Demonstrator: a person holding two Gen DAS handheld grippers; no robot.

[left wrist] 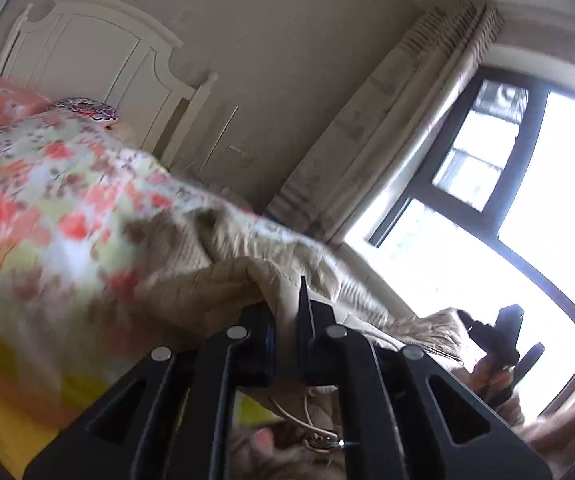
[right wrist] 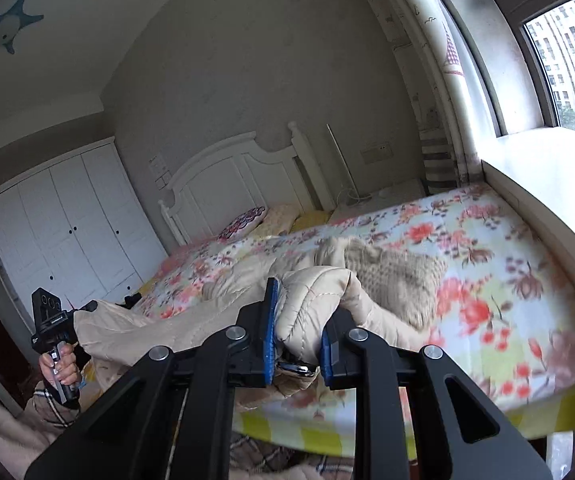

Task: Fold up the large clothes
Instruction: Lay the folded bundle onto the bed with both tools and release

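Beige quilted puffer jacket (right wrist: 319,292) spans both tongs, long axis running across between them; bulk trails ahead onto the floral-covered bed (right wrist: 487,280). Left tongs (left wrist: 287,320) pinch thin fabric; right tongs (right wrist: 297,340) clamp a padded fold.

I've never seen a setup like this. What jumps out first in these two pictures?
A puffy beige coat is clamped at two spots, by the right gripper in the foreground and by the left gripper, and it trails onto the bed. Under it the floral bedspread fills the bed, which stands beside a bright window, with a white headboard at the far end.
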